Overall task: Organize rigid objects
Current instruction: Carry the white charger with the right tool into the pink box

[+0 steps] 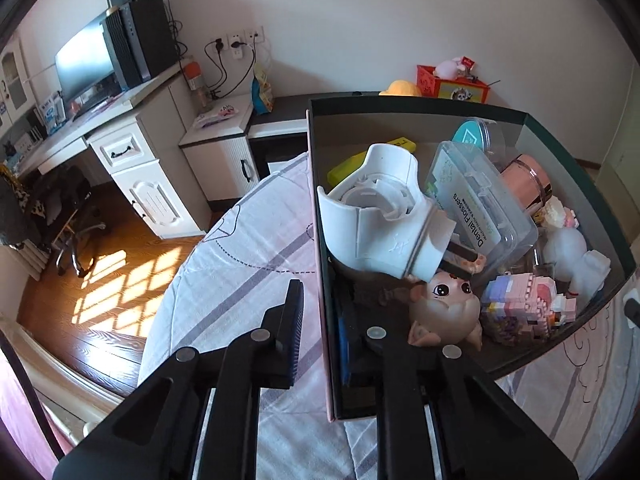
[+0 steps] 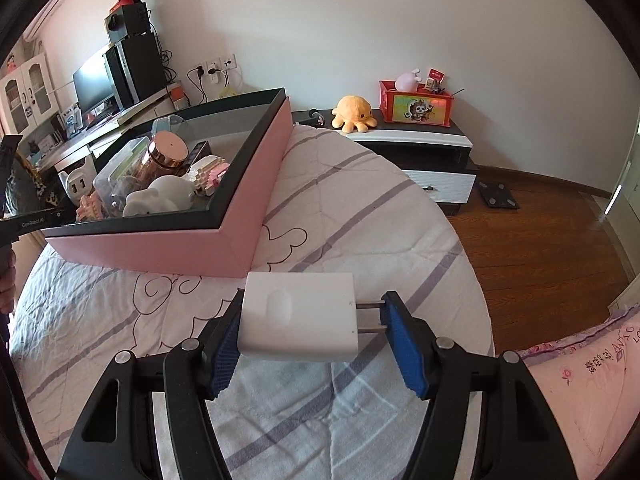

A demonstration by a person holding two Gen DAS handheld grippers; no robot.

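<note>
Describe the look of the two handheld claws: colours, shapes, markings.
Both claws are matte black plastic with angular, cut-out arms and round silver pivot pins. The right claw has two fingers faced with ribbed blue pads. The left claw is built the same; the right wrist view shows white lettering on its black body.

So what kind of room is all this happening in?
Most likely a bedroom at home: a bed with a striped quilt, a desk with a monitor along the wall, and a low bedside cabinet bearing an orange plush octopus.
</note>
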